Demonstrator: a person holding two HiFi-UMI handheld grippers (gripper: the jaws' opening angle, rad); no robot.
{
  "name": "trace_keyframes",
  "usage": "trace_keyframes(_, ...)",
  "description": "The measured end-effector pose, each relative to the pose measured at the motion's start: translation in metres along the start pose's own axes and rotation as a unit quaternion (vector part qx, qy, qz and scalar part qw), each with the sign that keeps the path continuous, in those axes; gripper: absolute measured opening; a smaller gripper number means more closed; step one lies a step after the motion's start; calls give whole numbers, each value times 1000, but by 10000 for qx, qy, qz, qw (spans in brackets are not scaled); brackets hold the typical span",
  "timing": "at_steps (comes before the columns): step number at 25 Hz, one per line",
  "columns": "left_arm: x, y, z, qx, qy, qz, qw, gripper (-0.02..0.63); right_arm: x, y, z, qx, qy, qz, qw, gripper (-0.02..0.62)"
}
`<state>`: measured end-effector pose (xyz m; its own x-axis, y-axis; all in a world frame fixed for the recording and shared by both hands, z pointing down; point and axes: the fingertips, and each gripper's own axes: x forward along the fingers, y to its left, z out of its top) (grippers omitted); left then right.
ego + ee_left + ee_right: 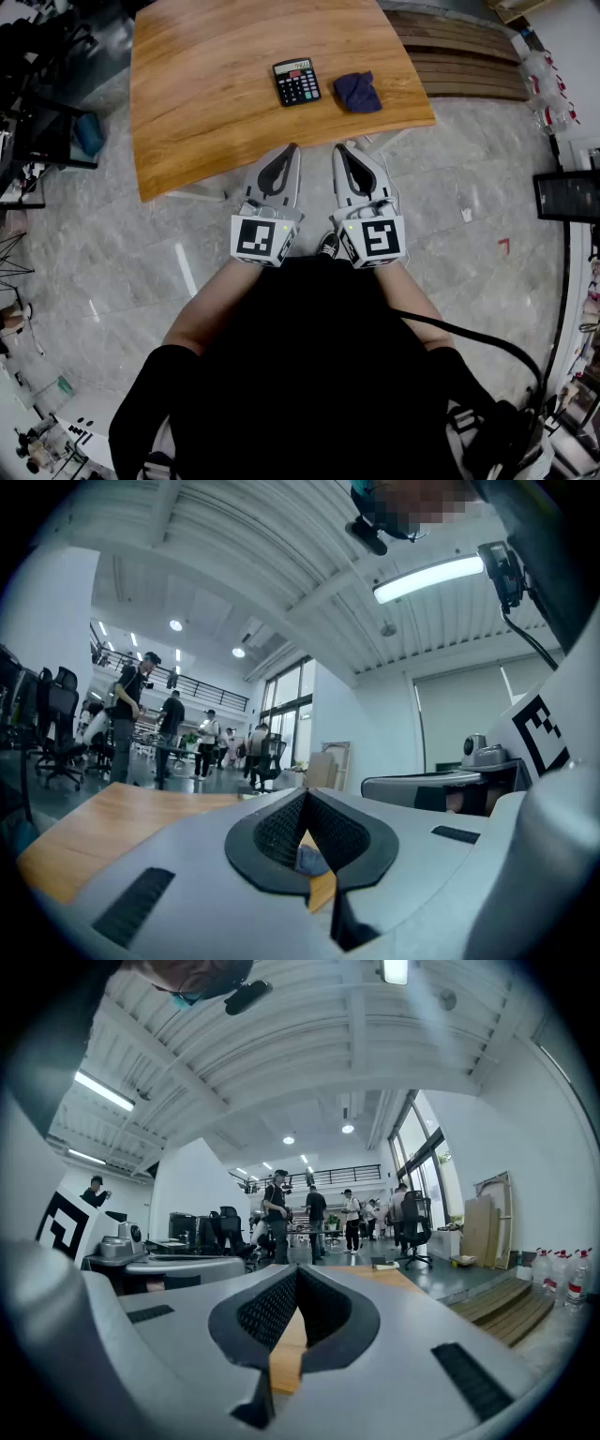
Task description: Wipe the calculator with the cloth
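Wooden table, calculator beside cloth — left gripper, right gripper both clenched, empty

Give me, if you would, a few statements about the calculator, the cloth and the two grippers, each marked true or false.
1. The calculator lies on the wooden table. True.
2. The cloth is draped over the calculator. False: it lies crumpled on the table beside the calculator, apart from it.
3. The left gripper holds the cloth. False: its jaws are shut on nothing, short of both things.
4. The right gripper is shut and empty. True.
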<state>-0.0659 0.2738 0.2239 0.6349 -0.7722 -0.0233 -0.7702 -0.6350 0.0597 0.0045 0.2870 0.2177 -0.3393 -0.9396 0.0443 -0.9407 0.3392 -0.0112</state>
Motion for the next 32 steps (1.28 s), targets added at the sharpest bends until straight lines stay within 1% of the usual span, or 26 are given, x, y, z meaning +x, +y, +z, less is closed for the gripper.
trace_keyframes(10,9,-7,-6,29,106,129,9999,6,-1,-10,-7,-58,68,113,9999,14)
trace_keyframes(15,18,-12,-13,85,180,312,9993,6,1,-29,-7,157,24,220,9996,14)
trace_keyframes(17,23,-14,-16,100,217,381,9990,6,3,-37,-9,160,34,244,9996,14)
trace_keyframes(23,41,-19,-29,-22,346,489,9982,6,12,-51,-20,204,142,403,9989,14)
trace_keyframes(27,58,-10,-42,-26,486,497,9976,6,31,-60,-32,257,275,425,9984,14)
trace_keyframes(32,91,23,-62,-180,647,537,9963,6,76,-77,-45,248,427,371,9981,14)
